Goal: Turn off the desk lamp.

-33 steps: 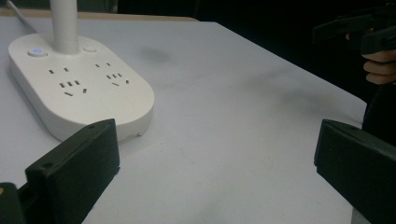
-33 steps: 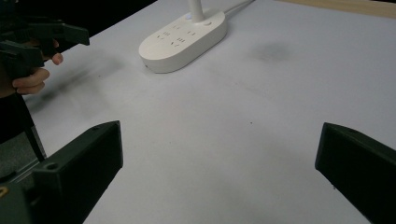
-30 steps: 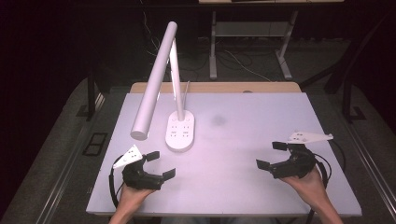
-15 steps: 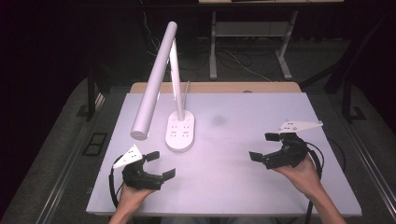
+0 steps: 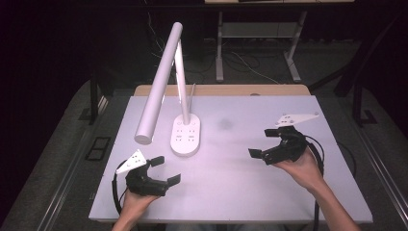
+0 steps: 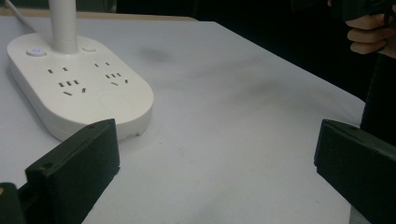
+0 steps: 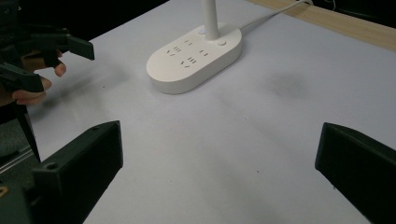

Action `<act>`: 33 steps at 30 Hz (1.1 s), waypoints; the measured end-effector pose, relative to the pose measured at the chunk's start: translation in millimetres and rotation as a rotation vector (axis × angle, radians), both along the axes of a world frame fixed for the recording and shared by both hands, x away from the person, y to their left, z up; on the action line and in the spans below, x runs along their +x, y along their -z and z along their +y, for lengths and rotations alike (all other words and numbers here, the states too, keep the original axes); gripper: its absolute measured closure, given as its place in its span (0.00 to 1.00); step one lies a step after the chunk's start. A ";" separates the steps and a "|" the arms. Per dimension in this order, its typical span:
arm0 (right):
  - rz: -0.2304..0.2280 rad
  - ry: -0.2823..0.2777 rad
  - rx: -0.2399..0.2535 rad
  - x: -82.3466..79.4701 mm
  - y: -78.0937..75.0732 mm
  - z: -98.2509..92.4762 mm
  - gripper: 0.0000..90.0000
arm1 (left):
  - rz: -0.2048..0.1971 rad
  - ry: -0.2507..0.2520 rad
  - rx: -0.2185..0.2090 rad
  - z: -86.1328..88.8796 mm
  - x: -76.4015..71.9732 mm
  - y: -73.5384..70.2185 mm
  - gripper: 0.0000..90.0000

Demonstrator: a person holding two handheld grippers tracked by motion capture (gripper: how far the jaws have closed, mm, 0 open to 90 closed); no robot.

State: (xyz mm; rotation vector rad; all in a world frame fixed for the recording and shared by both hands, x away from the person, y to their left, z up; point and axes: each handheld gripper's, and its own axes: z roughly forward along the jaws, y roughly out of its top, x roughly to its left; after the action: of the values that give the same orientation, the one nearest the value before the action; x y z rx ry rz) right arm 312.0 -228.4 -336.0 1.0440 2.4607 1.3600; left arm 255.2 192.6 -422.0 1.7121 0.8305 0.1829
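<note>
Desk lamp and two hand-held claws at rest on a white tabletop (image 5: 231,183). The lamp (image 5: 186,137) stands toward the far left of the tabletop on an oval white base that doubles as a socket block; its thin stem rises from the far end of the base, beside a lit power button (image 6: 36,52), and carries a long tubular head (image 5: 158,86) that slants down toward the person's near left. The placement keeps the sockets and buttons facing the person, within reach of either hand. A white cable (image 7: 275,15) leaves the base toward the wooden strip (image 5: 221,90) along the far edge.

The left claw (image 5: 166,171) lies low over the near left of the tabletop, just beside the base, its jaws spread wide with nothing between them; in the left claw's own view the base sits just beyond the left jaw. The right claw (image 5: 269,144) is held above the right side, well apart from the lamp, jaws likewise spread and empty, and turned toward the base, which suggests an approach is being lined up. A faint grey smudge (image 5: 224,123) marks the bare surface between lamp and right claw. Nothing is gripped as yet.
</note>
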 end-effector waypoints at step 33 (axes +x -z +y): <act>0.013 -0.076 -0.055 56.6 -13.7 70.8 0.01 | 0.004 -0.002 -0.004 1.1 -0.1 -0.2 0.00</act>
State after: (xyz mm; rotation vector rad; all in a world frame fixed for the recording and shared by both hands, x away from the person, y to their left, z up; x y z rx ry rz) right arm 368.6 -157.6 -322.3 0.9603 2.5565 1.3023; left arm 255.1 193.6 -421.9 1.7081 0.8355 0.1792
